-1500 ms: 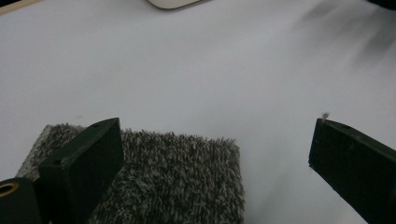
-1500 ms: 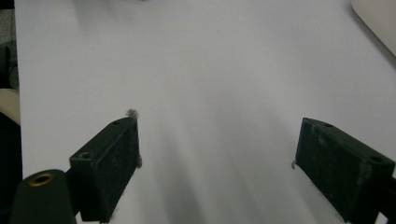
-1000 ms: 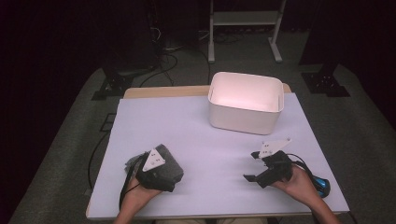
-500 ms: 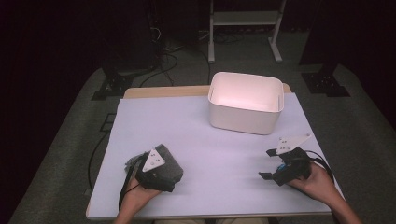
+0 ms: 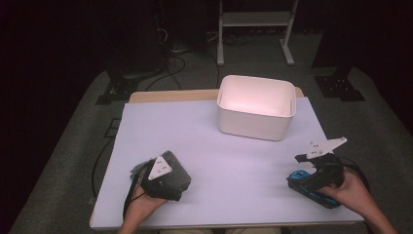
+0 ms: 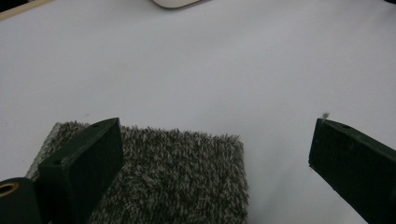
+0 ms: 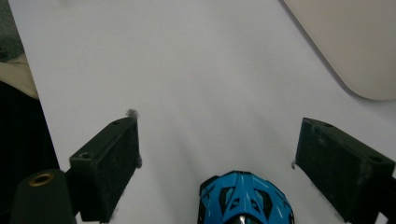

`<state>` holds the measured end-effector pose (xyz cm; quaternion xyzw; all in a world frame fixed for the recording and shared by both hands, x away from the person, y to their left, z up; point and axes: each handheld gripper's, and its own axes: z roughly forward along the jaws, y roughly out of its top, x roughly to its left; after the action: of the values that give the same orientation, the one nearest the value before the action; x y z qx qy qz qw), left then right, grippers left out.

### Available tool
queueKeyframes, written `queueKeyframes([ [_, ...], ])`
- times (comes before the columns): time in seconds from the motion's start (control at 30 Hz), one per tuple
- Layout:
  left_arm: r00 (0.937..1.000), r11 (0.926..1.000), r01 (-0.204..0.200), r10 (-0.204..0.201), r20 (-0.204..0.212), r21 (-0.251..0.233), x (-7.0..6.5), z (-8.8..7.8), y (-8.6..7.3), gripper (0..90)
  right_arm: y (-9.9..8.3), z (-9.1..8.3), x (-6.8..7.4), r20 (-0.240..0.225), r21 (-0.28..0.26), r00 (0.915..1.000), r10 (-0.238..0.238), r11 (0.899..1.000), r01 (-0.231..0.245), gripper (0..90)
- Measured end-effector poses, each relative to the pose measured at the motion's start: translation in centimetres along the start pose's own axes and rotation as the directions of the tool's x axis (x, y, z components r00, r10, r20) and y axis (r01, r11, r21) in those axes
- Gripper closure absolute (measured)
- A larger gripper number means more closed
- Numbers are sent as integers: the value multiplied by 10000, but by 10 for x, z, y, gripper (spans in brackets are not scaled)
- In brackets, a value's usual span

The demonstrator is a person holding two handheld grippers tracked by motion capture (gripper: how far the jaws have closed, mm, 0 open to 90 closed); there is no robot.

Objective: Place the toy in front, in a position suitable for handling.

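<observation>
Blue toy helmet sits between right gripper wide-apart jaws, unclamped; rounded shell may squirt out. Left gripper jaws apart over grey carpet swatch.

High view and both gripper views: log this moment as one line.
left hand-held gripper: open over grey fuzzy pad | right hand-held gripper: open around blue helmet toy | white bin: far side of table

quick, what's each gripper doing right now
Left gripper: open, over the grey fuzzy cloth, holding nothing.
Right gripper: open, astride the blue toy, not gripping it.
</observation>
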<state>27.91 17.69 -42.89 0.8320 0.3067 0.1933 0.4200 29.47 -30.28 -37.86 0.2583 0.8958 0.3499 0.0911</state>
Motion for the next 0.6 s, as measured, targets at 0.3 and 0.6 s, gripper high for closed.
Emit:
queueKeyframes([
  [0.3, 10000, 10000, 67, -67, -34, -10, 1, -1, -1, 27, -12, -10, -5, 203, 349, 9997, 100, 9993, -107, 124],
  [0.6, 10000, 10000, -6, 6, -3, 94, -1, 0, -1, 27, -38, -14, -12, 391, 742, 9972, 635, 9950, -662, 124],
])
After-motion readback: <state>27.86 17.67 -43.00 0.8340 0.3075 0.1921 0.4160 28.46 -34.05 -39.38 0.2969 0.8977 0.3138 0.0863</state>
